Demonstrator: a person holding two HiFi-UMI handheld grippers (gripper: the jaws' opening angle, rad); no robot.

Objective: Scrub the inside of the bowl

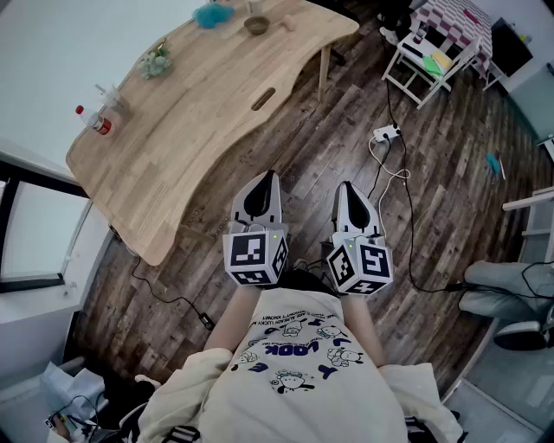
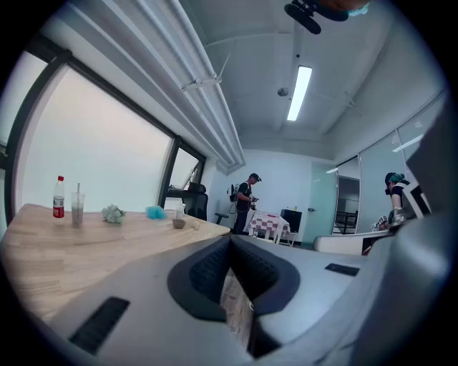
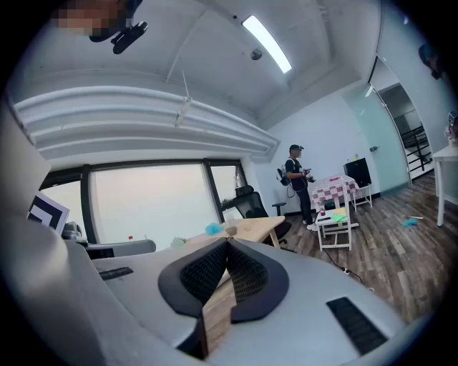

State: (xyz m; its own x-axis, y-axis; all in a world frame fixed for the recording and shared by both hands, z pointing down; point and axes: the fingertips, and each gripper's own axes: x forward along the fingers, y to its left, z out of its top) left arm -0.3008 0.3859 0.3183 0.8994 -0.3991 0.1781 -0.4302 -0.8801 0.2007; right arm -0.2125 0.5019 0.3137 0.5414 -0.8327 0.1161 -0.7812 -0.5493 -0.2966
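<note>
A small brown bowl (image 1: 256,24) sits at the far end of the long wooden table (image 1: 199,112), with a blue scrubber (image 1: 210,14) just left of it. In the left gripper view the bowl (image 2: 179,224) and the scrubber (image 2: 155,212) are small and far off. Both grippers are held close to the person's body, over the floor and short of the table. The left gripper (image 1: 264,177) (image 2: 230,239) is shut with nothing between its pads. The right gripper (image 1: 349,186) (image 3: 227,243) is shut and empty too. The right gripper view shows the scrubber (image 3: 213,229) beside the bowl (image 3: 232,228).
On the table also stand a green tuft (image 1: 156,62), a red-capped bottle (image 1: 102,125) and a clear cup (image 1: 111,95). A power strip (image 1: 386,133) with cables lies on the wood floor. A white chair (image 1: 424,60) stands far right. A person (image 2: 245,202) stands in the distance.
</note>
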